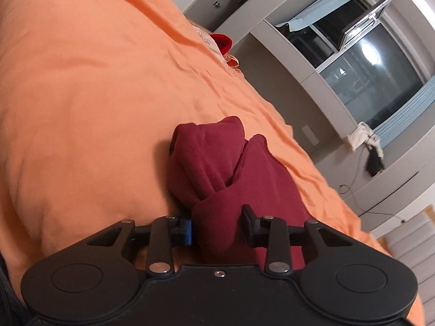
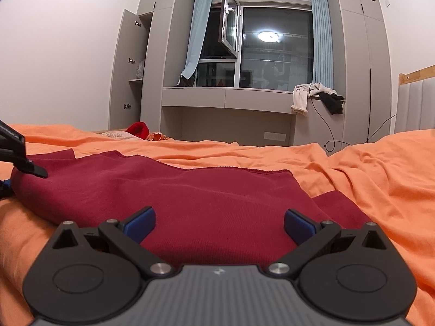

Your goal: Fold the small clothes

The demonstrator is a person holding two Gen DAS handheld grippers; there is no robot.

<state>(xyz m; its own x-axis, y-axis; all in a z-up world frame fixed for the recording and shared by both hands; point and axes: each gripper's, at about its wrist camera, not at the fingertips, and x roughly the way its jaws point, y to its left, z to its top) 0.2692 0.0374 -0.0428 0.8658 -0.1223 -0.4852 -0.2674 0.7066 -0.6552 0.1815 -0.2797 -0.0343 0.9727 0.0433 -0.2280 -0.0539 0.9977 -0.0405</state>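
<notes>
A dark red garment (image 2: 190,198) lies spread on the orange bedsheet (image 2: 367,168). In the left wrist view my left gripper (image 1: 217,222) is closed on a bunched fold of the dark red garment (image 1: 214,168), gathered between its fingers. The left gripper also shows at the left edge of the right wrist view (image 2: 24,168), at the garment's left end. My right gripper (image 2: 218,224) is open, its blue-padded fingers (image 2: 141,224) spread just above the garment's near edge, holding nothing.
A bright red item (image 2: 138,129) and a patterned cloth lie at the bed's far edge. Beyond stand a grey wardrobe with an open door (image 2: 127,70), a window ledge with clothes (image 2: 315,95), and a cable (image 2: 329,135). A headboard (image 2: 416,100) is at right.
</notes>
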